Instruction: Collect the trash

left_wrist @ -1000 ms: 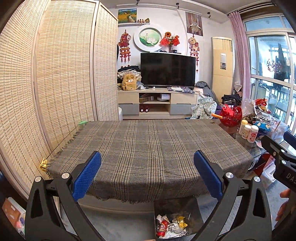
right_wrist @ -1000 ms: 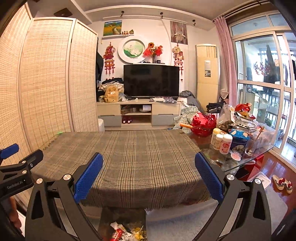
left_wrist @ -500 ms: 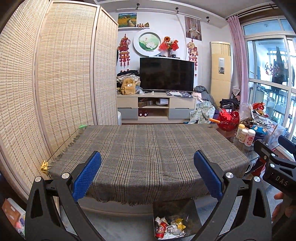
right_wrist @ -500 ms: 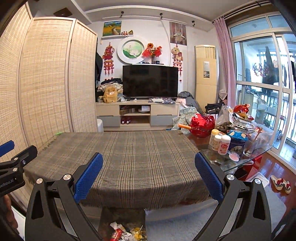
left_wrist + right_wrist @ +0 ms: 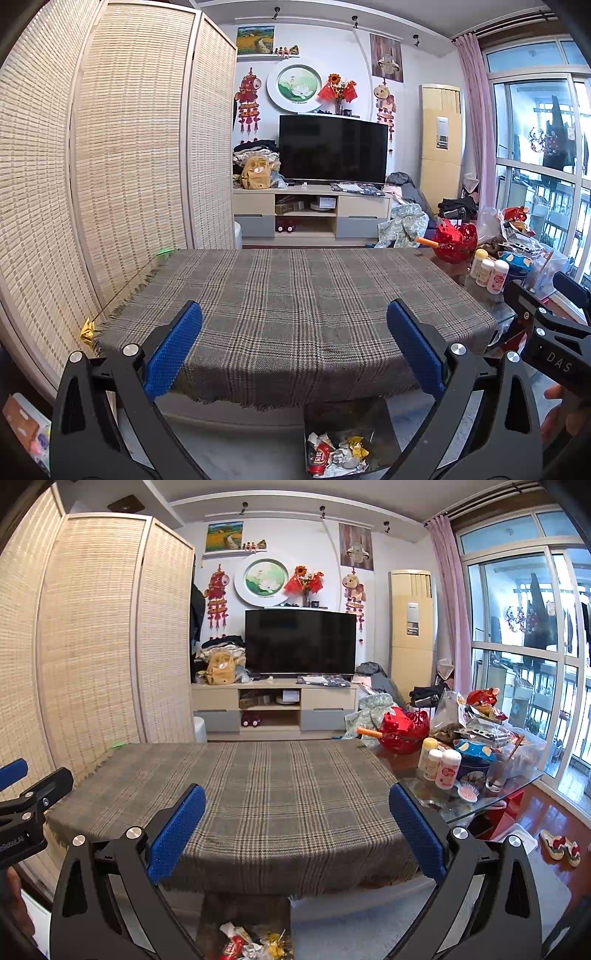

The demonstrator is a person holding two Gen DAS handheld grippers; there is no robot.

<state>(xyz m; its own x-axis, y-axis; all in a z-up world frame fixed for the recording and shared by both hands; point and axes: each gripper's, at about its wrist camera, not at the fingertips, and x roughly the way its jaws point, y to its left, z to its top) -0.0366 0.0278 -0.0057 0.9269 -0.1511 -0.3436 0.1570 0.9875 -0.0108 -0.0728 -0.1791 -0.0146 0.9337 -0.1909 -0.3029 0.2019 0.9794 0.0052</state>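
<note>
Left gripper [image 5: 294, 349] spread wide, holding nothing. Right gripper [image 5: 297, 830] same: fingers apart, empty. Both hang above the near edge of the table, level with each other, aimed across it.

Trash [image 5: 334, 454] — crumpled wrappers, a red can, yellow foil — sits in the dark bin [image 5: 347, 413] on the floor just below the table's front edge. The plaid tablecloth [image 5: 295, 295] shows no litter. Judgement: collection looks done or nearly so; can't rule out scraps out of view.

Cloth covers most of the table [image 5: 454, 808]; its bare glass end on the right is crowded with bottles [image 5: 441, 762], snack bags and a red basket [image 5: 404, 731] — household stuff rather than litter, probably. Woven screen [image 5: 110, 166] on the left, TV [image 5: 332, 149] on a low cabinet ahead, windows right.
</note>
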